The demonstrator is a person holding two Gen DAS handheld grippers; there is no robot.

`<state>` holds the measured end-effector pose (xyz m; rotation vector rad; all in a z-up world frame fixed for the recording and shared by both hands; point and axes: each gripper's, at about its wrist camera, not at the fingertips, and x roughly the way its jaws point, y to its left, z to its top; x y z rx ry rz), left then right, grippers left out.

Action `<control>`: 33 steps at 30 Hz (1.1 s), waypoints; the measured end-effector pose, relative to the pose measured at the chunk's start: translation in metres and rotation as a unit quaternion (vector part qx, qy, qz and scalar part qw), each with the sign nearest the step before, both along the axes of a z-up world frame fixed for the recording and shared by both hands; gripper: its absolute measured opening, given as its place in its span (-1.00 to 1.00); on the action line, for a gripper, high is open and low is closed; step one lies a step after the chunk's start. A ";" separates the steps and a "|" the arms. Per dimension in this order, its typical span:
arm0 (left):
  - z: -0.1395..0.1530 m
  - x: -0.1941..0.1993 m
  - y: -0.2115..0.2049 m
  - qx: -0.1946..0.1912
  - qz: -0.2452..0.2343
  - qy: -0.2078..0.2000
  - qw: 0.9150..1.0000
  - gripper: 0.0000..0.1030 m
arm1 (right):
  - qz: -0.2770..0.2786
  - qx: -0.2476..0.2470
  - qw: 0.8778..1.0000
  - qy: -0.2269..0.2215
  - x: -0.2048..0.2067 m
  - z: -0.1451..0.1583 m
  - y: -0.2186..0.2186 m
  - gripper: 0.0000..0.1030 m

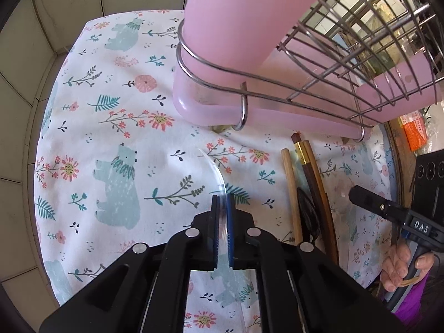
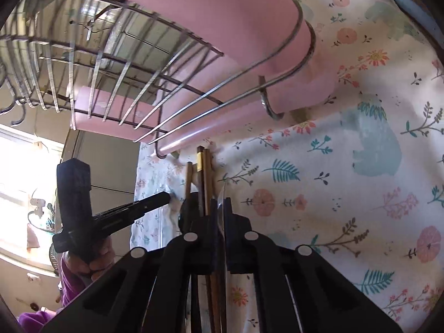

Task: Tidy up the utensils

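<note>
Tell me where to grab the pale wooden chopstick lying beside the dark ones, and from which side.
Probably best: pinch the pale chopstick on its bare upper stretch, towards the end nearest the pink tray. Come down from above, with the jaws across its width. It lies flat. The dark chopsticks and a black item crowd its right side lower down.

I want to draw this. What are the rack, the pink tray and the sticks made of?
The rack looks like shiny metal wire: thin grey bars that glint. The pink tray looks like smooth plastic, slightly see-through at its rim. The sticks look like wood, brown and matte; one has a gold band.
</note>
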<state>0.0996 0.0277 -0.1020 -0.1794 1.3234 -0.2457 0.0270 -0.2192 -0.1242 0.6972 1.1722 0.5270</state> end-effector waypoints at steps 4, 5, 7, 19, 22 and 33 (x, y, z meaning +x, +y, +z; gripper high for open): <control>0.013 -0.011 0.008 -0.016 0.001 -0.019 1.000 -0.96 | -0.003 0.003 1.000 -0.019 -0.009 0.013 -0.004 -0.97; 0.017 -0.014 0.009 -0.020 0.000 -0.026 0.999 -0.96 | -0.005 0.004 1.000 -0.025 -0.011 0.017 -0.005 -0.97; 0.028 -0.023 0.012 -0.027 -0.003 -0.047 0.999 -0.96 | -0.009 0.002 0.999 -0.038 -0.016 0.024 -0.006 -0.97; 0.130 -0.062 0.022 -0.063 0.014 -0.227 0.972 -0.96 | -0.035 -0.047 0.979 -0.193 -0.053 0.122 -0.018 -0.97; 0.155 -0.063 0.020 -0.065 0.021 -0.275 0.959 -0.96 | -0.046 -0.065 0.967 -0.242 -0.057 0.156 -0.018 -0.97; 0.230 -0.052 0.014 -0.061 0.063 -0.422 0.902 -0.96 | -0.130 -0.137 0.880 -0.435 -0.051 0.265 -0.027 -0.97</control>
